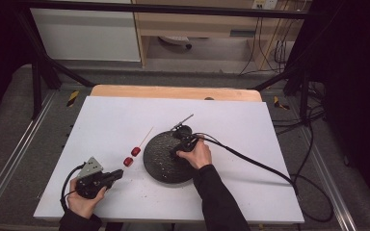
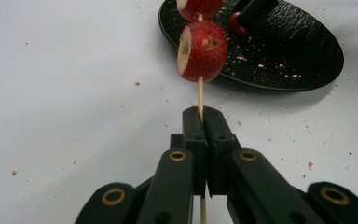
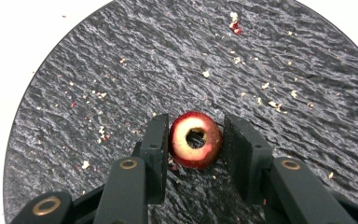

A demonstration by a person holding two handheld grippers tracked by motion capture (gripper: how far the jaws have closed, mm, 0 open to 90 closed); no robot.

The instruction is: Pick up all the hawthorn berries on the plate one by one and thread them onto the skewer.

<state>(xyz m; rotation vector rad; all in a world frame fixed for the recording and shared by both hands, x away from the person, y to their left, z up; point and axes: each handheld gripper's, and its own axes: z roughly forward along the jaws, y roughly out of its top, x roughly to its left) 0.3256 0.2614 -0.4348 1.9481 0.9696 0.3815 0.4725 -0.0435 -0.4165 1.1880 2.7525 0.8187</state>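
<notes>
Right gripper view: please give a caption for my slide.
Hand-held gripper straddling a cored red fruit on a black plate.

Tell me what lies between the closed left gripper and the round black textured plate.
Two red cored fruit pieces threaded on a thin wooden skewer, which the left gripper clamps. They sit over the white table, short of the plate; the left gripper view shows it.

Centre of the right gripper view: red fruit point(image 3: 196, 140) with a cream cut face on a black, ripple-textured plate point(image 3: 121, 70) flecked with pale crumbs. Left gripper view, upper centre: red speckled fruit point(image 2: 204, 51) on a tan skewer point(image 2: 200, 95); white table point(image 2: 65, 93); black jaws.
</notes>
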